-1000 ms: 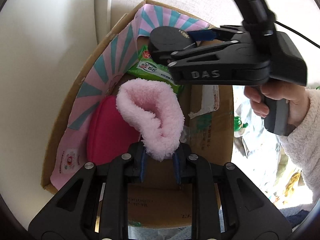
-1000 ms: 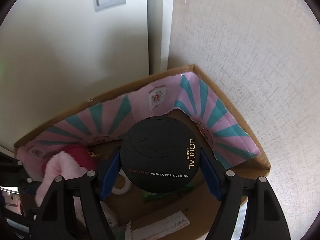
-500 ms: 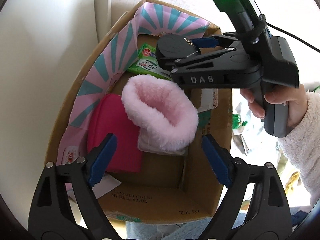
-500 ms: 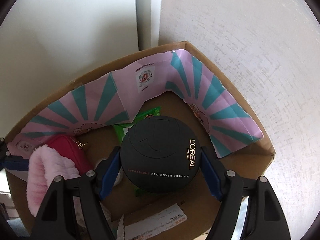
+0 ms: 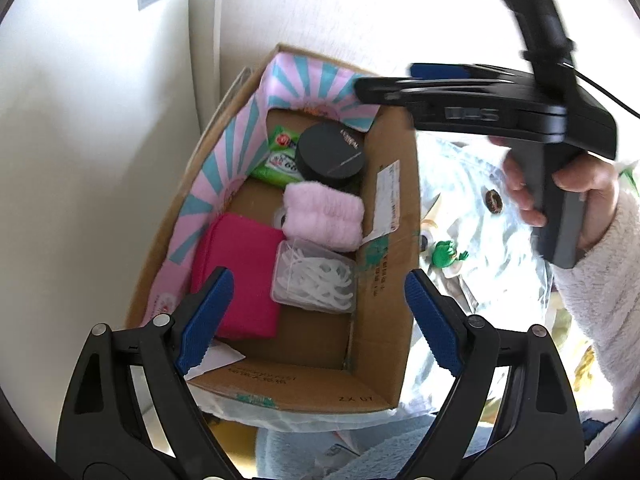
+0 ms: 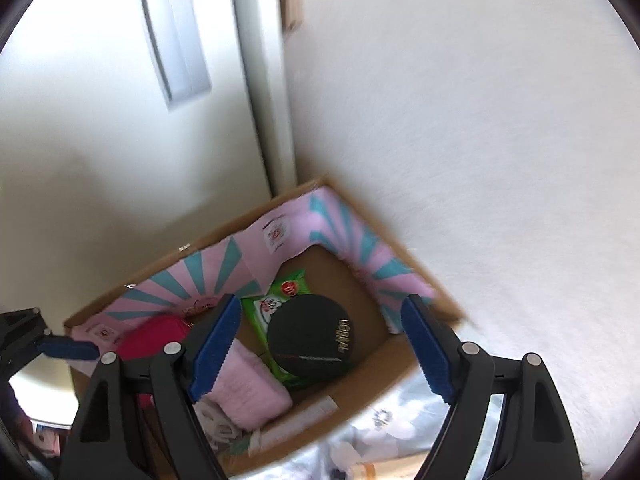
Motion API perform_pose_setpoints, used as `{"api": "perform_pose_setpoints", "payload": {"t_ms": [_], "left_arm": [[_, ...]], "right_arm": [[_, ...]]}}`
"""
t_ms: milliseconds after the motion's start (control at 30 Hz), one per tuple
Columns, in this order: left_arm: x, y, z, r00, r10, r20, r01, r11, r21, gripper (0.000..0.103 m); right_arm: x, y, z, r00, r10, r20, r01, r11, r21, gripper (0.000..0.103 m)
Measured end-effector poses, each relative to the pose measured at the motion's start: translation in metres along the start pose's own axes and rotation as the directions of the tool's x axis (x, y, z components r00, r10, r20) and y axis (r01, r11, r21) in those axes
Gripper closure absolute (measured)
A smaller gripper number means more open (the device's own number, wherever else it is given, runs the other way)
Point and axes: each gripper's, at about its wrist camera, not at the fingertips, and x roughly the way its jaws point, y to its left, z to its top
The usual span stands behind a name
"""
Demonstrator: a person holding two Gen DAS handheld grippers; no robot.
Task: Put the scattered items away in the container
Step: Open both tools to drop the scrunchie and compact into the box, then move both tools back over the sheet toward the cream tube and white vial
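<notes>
over the box [image 5: 384, 368], both grippers stood wide and held nothing

– where was the compact [image 5: 330, 151]?

– down at the far end, on the green pack [image 5: 278, 162], touching the pink cloth [image 5: 324, 216]

– so which step?

– drop looked done. next, i'd say, left gripper [image 5: 316, 320] or right gripper [image 6: 320, 346] must fetch a stray, maybe the frog [image 5: 446, 254] beside the box

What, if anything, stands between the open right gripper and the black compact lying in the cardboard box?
Nothing visible does. In the right wrist view the right gripper is open above the cardboard box, with the black compact in plain sight between its fingers, resting on the green wipes pack. The pink fluffy item lies beside it, not over it.
</notes>
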Motion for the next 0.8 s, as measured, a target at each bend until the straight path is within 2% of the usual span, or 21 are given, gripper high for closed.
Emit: {"api": "perform_pose_setpoints", "payload": {"t_ms": [100,200,267,333,500,633,800], "left_arm": [[-0.004,-0.009,0.006,1.000,0.012,0.017,-0.013,0.999,0.045,0.016],[-0.002,-0.021,0.015,0.999,0.012,0.030,-0.015,0.995,0.101,0.016],[-0.001,-0.033,0.021,0.999,0.006,0.037,-0.011,0.991,0.132,0.016],[-0.004,-0.048,0.026,0.999,-0.023,0.039,0.016,0.986,0.164,0.016],[0.002,-0.095,0.034,0.997,-0.071,0.023,0.063,0.964,0.260,0.016],[0.018,-0.137,0.033,0.995,-0.101,-0.015,0.100,0.935,0.340,0.016],[0.042,-0.176,0.025,0.991,-0.111,-0.072,0.130,0.911,0.390,0.016]], "right_arm": [[-0.033,-0.019,-0.006,0.998,-0.009,0.058,0.007,0.999,0.042,0.024],[-0.074,-0.045,-0.033,0.995,-0.027,0.095,0.018,0.995,0.101,0.024],[-0.085,-0.058,-0.052,0.993,-0.065,0.102,0.052,0.990,0.132,0.024],[-0.116,-0.075,-0.068,0.988,-0.119,0.095,0.101,0.980,0.169,0.024],[-0.133,-0.118,-0.125,0.972,-0.228,0.055,0.203,0.935,0.289,0.024],[-0.164,-0.147,-0.169,0.948,-0.316,0.021,0.288,0.887,0.362,0.024],[-0.185,-0.170,-0.214,0.938,-0.346,-0.024,0.324,0.849,0.417,0.024]]}}
